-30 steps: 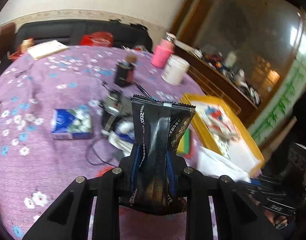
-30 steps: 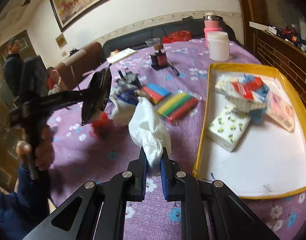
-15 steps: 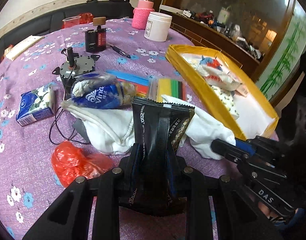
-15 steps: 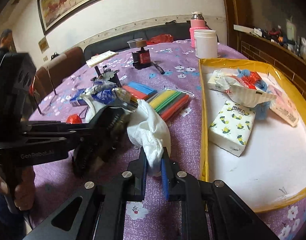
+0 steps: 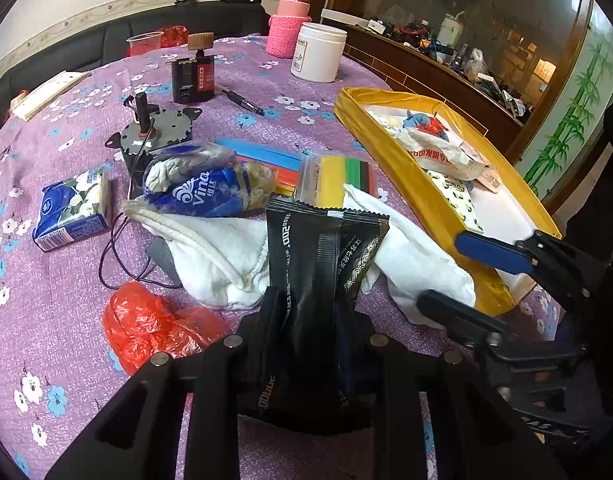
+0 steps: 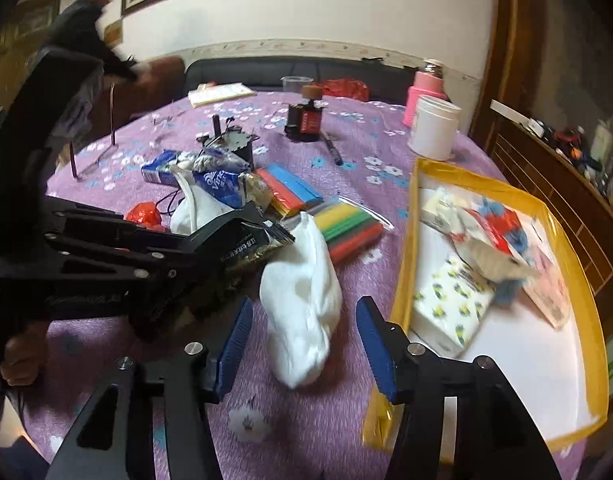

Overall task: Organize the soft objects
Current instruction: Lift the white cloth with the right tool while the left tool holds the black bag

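My left gripper (image 5: 310,312) is shut on a black snack packet (image 5: 318,248), which stands upright between its fingers above the purple flowered tablecloth. The right wrist view shows the same packet (image 6: 246,248) at the left. My right gripper (image 6: 304,332) is opening. A white cloth (image 6: 302,292) lies on the table between its blue pads (image 6: 236,336), and neither pad touches it. From the left wrist view the cloth (image 5: 410,256) spreads behind the packet, with the right gripper (image 5: 462,272) beside it. A yellow-rimmed tray (image 6: 402,280) at the right holds tissue packs and soft bags.
A red plastic bag (image 5: 146,320), a blue tissue pack (image 5: 72,208), a blue Vinda bag (image 5: 210,188), a small motor (image 5: 154,132) and coloured strips (image 5: 338,176) crowd the table's middle. A white jar (image 5: 318,52) stands far back. A person (image 6: 86,28) moves behind the table.
The right gripper's jaws have parted and released the white cloth, which now rests on the table. The left gripper came down over the table with the packet, then stayed still.
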`<state>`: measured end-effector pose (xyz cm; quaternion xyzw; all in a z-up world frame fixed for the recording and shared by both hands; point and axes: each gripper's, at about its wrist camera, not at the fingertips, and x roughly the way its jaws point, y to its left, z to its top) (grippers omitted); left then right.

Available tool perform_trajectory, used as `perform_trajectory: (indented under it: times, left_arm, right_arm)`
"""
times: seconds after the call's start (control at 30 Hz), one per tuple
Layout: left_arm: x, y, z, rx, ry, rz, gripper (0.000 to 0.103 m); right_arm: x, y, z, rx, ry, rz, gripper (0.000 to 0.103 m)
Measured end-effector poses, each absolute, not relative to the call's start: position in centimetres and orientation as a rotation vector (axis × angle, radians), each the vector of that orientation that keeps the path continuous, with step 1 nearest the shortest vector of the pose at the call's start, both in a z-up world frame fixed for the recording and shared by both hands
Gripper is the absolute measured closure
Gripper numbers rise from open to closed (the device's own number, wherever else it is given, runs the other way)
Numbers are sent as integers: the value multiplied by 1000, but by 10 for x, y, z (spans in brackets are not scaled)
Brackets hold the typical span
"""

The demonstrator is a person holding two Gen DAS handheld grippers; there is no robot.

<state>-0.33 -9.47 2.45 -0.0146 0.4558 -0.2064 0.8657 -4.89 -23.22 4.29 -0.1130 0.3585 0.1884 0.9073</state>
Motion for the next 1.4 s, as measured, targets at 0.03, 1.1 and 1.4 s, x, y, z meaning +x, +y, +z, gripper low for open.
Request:
perform_trajectory:
  times: [0.03,1.1,1.4]
  left_arm:
    - [-3,-94,25,-34,956,-433,78]
    - [-14,-92,39,-45,869,-449,80]
    - [-14,-91,41,-53,863,-449,80]
  right_arm:
    - [-45,-228,40,-246,757,400,45]
    - [-63,-252,58,10,697,343,89]
    - [-63,-258,60,42,697,337,89]
